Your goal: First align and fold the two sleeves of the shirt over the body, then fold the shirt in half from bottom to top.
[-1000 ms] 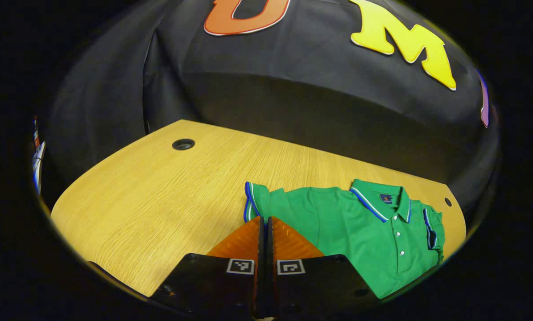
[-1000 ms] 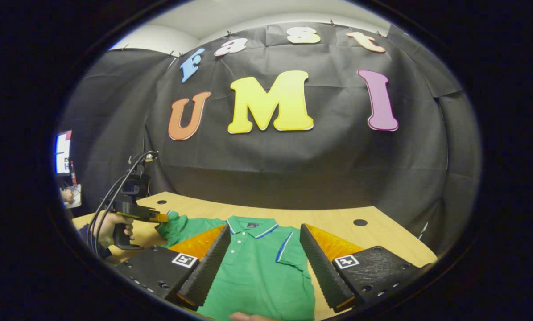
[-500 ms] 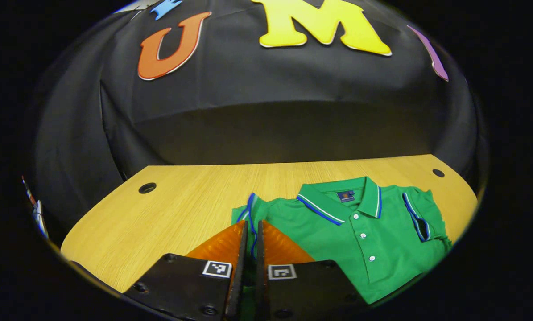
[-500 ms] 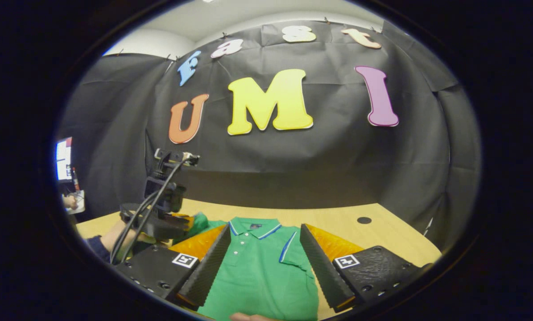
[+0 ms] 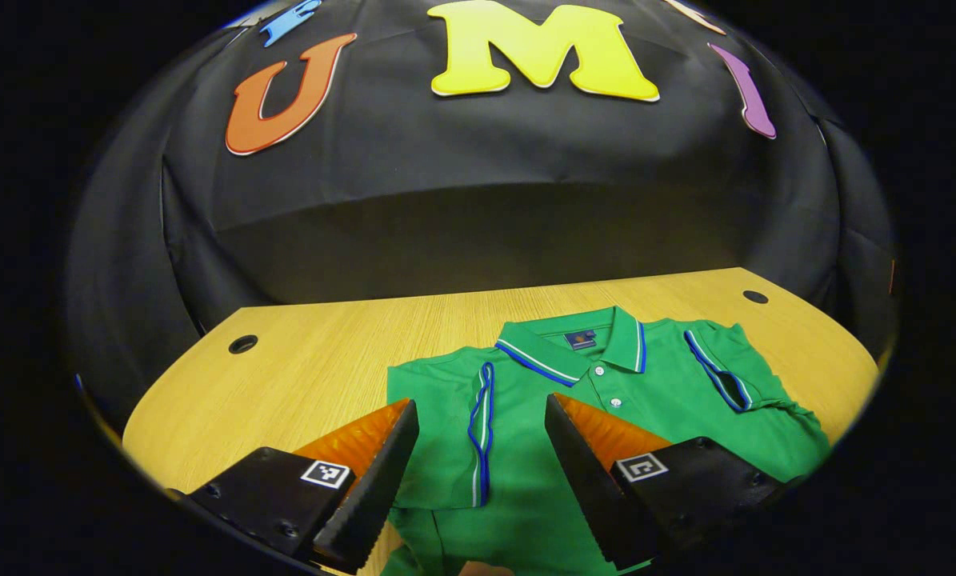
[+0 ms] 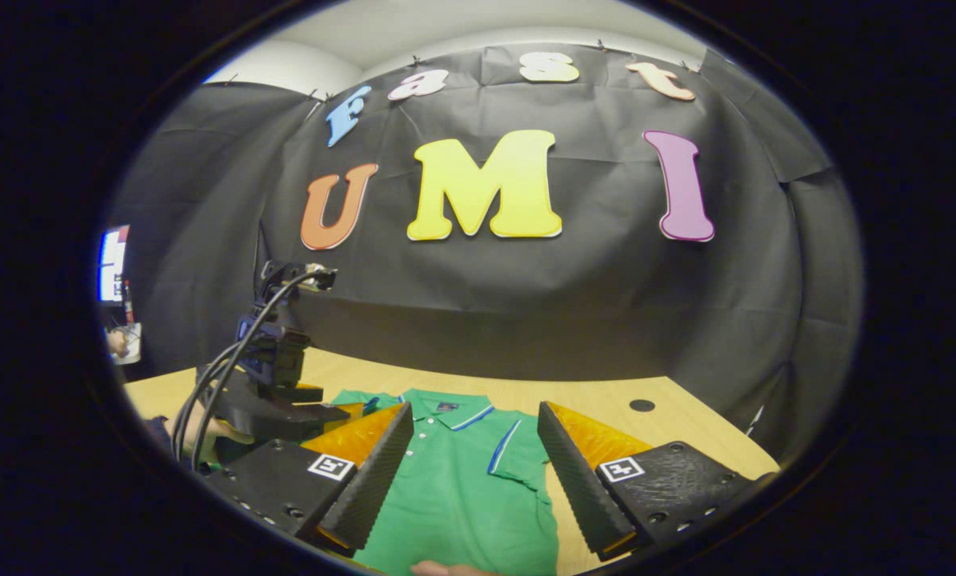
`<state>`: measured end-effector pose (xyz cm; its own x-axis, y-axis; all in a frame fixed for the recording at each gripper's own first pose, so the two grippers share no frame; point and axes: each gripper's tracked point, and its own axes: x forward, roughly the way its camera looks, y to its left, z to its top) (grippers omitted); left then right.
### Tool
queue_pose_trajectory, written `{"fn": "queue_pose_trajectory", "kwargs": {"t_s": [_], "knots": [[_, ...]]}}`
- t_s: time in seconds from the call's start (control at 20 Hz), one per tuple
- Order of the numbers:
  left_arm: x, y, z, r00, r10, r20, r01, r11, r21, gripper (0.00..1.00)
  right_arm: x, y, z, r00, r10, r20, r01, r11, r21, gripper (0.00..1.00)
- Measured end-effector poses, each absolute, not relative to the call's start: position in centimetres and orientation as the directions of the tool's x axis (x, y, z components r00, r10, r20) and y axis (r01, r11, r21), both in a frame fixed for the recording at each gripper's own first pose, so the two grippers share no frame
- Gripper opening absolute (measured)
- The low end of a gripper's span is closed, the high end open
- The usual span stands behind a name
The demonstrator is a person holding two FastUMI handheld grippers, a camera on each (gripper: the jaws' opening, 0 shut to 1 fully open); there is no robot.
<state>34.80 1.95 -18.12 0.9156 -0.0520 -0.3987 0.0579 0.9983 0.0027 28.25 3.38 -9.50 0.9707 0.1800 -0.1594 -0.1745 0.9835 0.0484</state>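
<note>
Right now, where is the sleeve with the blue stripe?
In the left gripper view, the sleeve lies folded over the green shirt, between the open left gripper fingers.

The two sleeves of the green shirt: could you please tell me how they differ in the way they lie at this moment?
The left sleeve lies folded flat over the body, its striped cuff running straight between the open fingers of the left gripper. The right sleeve is also turned inward, but its cuff runs at a slant and the cloth below it is rumpled. The right sleeve sits nearer the table edge. Both are green with blue-and-white trim.
</note>
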Motion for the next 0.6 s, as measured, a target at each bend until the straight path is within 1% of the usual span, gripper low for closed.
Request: {"fn": "queue_pose_trajectory", "kwargs": {"t_s": [0.1,0.15,0.2,0.25,0.3,0.4,0.5,0.6], "knots": [[34.5,2.5,-17.8,0.916,-0.053,-0.397,0.061,0.998,0.007,1.00,28.1,3.3,-9.5,0.970,0.178,-0.163,-0.171,0.984,0.058,0.94],[34.4,3.0,-17.1,0.922,-0.037,-0.387,0.050,0.998,0.024,1.00,28.0,3.5,-9.5,0.968,0.184,-0.169,-0.175,0.982,0.064,0.95],[34.3,3.1,-16.0,0.931,-0.031,-0.365,0.044,0.999,0.029,1.00,27.8,3.8,-9.3,0.966,0.199,-0.167,-0.189,0.979,0.073,0.95],[34.1,2.8,-14.9,0.939,-0.048,-0.339,0.055,0.998,0.012,1.00,27.5,4.3,-9.3,0.963,0.211,-0.171,-0.199,0.977,0.081,0.95],[33.4,2.7,-13.9,0.942,-0.049,-0.332,0.047,0.999,-0.014,1.00,26.7,4.3,-10.2,0.955,0.211,-0.210,-0.200,0.977,0.074,0.95],[30.9,2.9,-12.1,0.944,-0.046,-0.326,0.037,0.999,-0.033,1.00,24.7,4.1,-10.2,0.951,0.215,-0.220,-0.200,0.976,0.088,0.95],[28.5,3.7,-9.6,0.959,-0.023,-0.281,0.015,0.999,-0.029,1.00,22.7,3.0,-9.5,0.958,0.196,-0.210,-0.185,0.980,0.073,0.94],[25.2,4.4,-7.3,0.970,-0.004,-0.244,-0.005,0.999,-0.036,1.00,20.3,1.7,-8.5,0.966,0.176,-0.188,-0.166,0.984,0.068,0.95]]}}
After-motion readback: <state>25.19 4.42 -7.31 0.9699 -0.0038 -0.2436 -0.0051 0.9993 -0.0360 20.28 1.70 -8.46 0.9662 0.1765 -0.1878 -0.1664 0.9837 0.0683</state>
